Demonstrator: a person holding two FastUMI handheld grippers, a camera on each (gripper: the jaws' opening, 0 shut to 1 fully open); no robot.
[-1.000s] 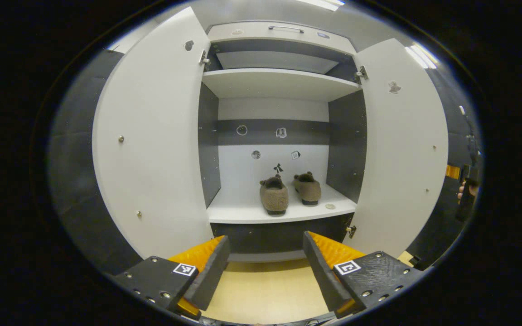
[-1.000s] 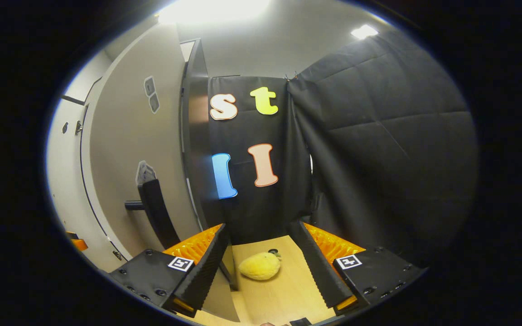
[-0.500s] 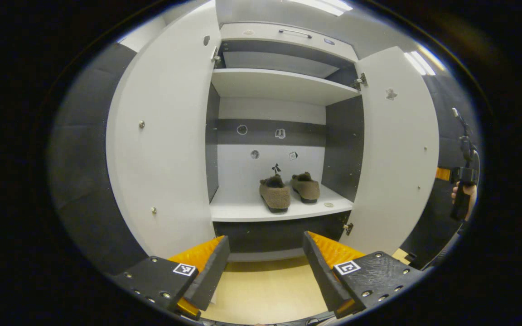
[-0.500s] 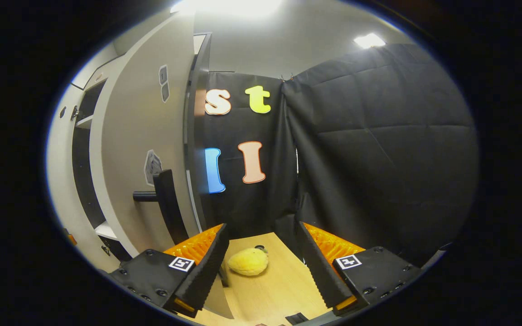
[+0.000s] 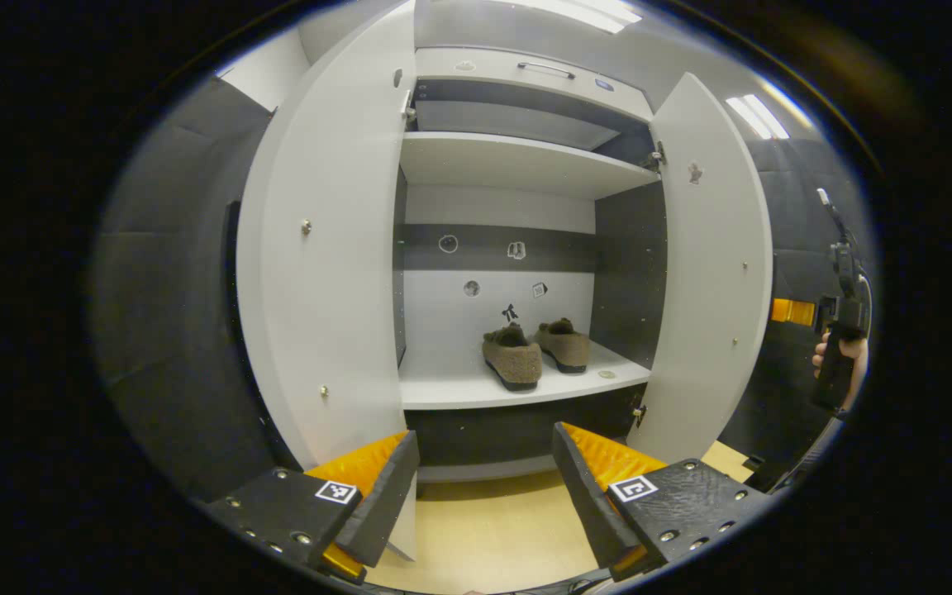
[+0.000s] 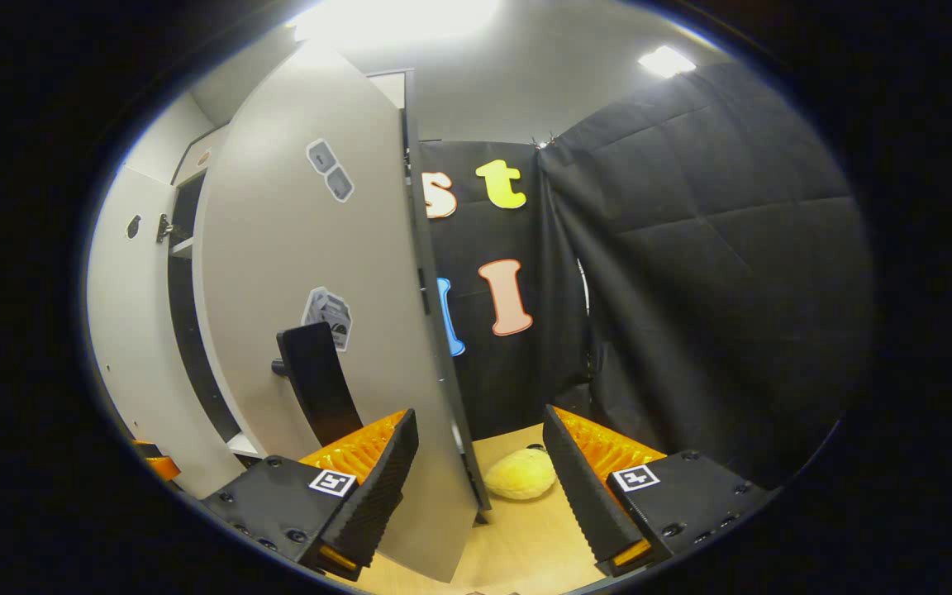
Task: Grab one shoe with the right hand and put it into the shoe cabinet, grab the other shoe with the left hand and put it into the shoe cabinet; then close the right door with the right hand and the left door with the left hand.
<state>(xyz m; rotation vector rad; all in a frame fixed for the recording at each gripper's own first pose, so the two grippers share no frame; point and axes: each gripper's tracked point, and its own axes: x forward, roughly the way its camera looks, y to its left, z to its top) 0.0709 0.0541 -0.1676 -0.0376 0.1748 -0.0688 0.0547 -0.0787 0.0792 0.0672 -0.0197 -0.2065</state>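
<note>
Two brown fuzzy shoes (image 5: 535, 354) stand side by side on the lower shelf (image 5: 517, 390) of the white shoe cabinet. Both doors are ajar: the left door (image 5: 323, 273) and the right door (image 5: 711, 273). My left gripper (image 5: 484, 487) is open, low in front of the cabinet, holding nothing. My right gripper (image 6: 480, 487) is open at the outer face of the right door (image 6: 319, 273); the door's free edge runs down between its fingers, just right of the black handle (image 6: 315, 380). The left gripper view catches the right gripper (image 5: 792, 311) behind that door, held by a hand (image 5: 835, 359).
A yellow plush toy (image 6: 521, 483) lies on the wooden floor (image 6: 525, 545) beyond the right door's edge. An upper shelf (image 5: 517, 161) and a drawer with a handle (image 5: 546, 68) sit above. Black cloth walls (image 6: 707, 273) close the booth on both sides.
The right door has swung part way toward the cabinet, and its edge now lies between my right gripper's fingers. The left gripper view has shifted so the left door looks narrower.
</note>
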